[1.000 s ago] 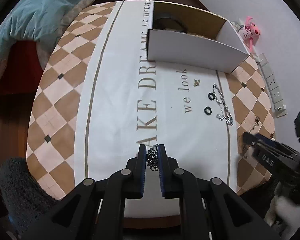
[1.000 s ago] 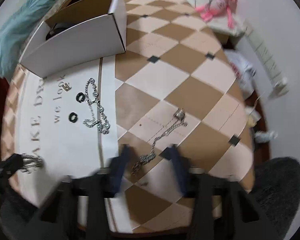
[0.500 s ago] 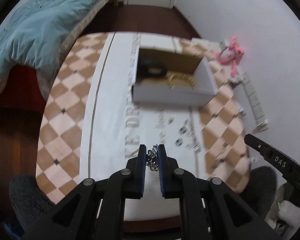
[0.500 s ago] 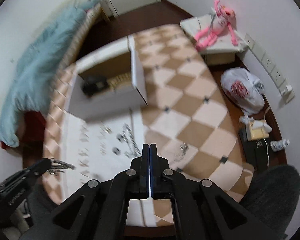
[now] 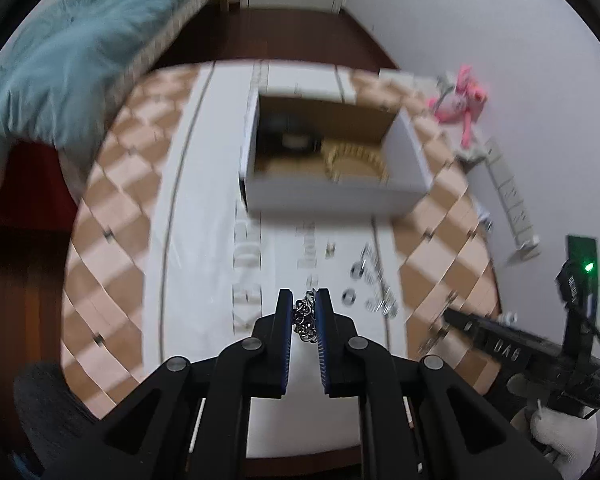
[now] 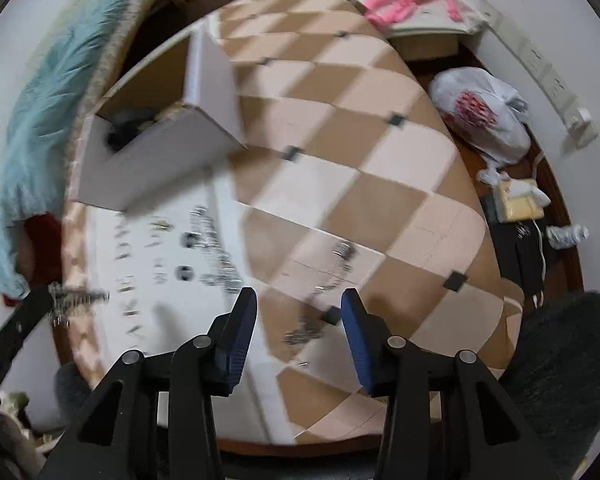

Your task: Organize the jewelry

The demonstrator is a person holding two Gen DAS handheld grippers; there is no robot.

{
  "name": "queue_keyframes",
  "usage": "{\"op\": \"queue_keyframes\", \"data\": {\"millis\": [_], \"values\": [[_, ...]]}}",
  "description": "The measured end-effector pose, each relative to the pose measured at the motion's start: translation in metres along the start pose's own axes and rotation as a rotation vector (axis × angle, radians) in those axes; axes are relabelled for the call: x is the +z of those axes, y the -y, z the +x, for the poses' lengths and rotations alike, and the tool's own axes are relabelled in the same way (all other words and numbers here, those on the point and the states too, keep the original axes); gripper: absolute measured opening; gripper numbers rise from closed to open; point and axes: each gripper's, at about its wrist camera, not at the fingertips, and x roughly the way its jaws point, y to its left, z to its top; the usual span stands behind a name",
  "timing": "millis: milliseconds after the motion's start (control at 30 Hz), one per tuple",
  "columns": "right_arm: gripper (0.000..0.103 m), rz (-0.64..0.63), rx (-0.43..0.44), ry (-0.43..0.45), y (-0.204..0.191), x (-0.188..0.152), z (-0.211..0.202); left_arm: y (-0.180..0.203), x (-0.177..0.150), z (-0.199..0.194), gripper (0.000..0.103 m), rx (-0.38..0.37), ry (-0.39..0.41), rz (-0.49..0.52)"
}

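Left tool [image 5: 305, 312]: closed on a bunched silver chain [image 5: 305, 317], which hangs between the blue pads, clear of the table [image 5: 204, 264]. It is held the same way as a second ago; what differs is the viewpoint, which has risen from close over the cloth to a high look down on the open cardboard box [image 5: 332, 192]. The box already holds a dark round item and a string of pale gold beads [image 5: 356, 156]; motion blur hides finer detail.

Right tool [image 6: 298, 312]: jaws wide apart and holding nothing. Half a second ago its pads were pressed together, also with nothing between them, so it has reopened. It now points down at a thin chain [image 6: 332, 276] lying loose on the checked part of the cloth, seen between the two fingers but not touched by them.

Still on the table's white centre strip, just beside the box's near wall: two small dark rings [image 5: 350, 296], a second silver chain [image 5: 376, 284] and a small clasp-like piece [image 5: 331, 249], too blurred to name.

Interpretation: the lift of the left tool suggests the carried chain is on its way to the box, and the reopened right tool suggests the thin chain is the next pickup. The sorting is partway through, with several pieces left. A thin flat chain offers little to pinch, so the fingers would probably need to close low, across a bunched section.
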Motion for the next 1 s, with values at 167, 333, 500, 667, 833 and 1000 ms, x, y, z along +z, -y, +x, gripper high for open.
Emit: {"op": "queue_keyframes", "data": {"millis": [167, 333, 500, 667, 833, 1000], "values": [[0.046, -0.017, -0.071, 0.075, 0.011, 0.005, 0.014, -0.003, -0.022, 0.034, 0.009, 0.011, -0.088, -0.023], [0.03, -0.108, -0.141, 0.136, 0.002, 0.011, 0.022, -0.002, -0.03, 0.047, 0.009, 0.013, -0.121, -0.035], [0.012, -0.13, -0.149, 0.147, -0.005, 0.009, 0.021, -0.001, -0.027, 0.041, 0.009, 0.009, -0.108, -0.028], [0.012, -0.072, -0.029, 0.199, -0.005, 0.007, -0.016, -0.007, -0.016, 0.02, 0.009, -0.01, -0.067, -0.028], [0.012, -0.119, 0.071, 0.265, -0.028, 0.015, -0.068, -0.005, 0.004, -0.015, 0.009, -0.044, 0.003, -0.021], [0.012, -0.158, 0.162, 0.321, -0.057, 0.036, -0.114, 0.0, 0.038, -0.048, 0.008, -0.096, 0.066, -0.01]]}}
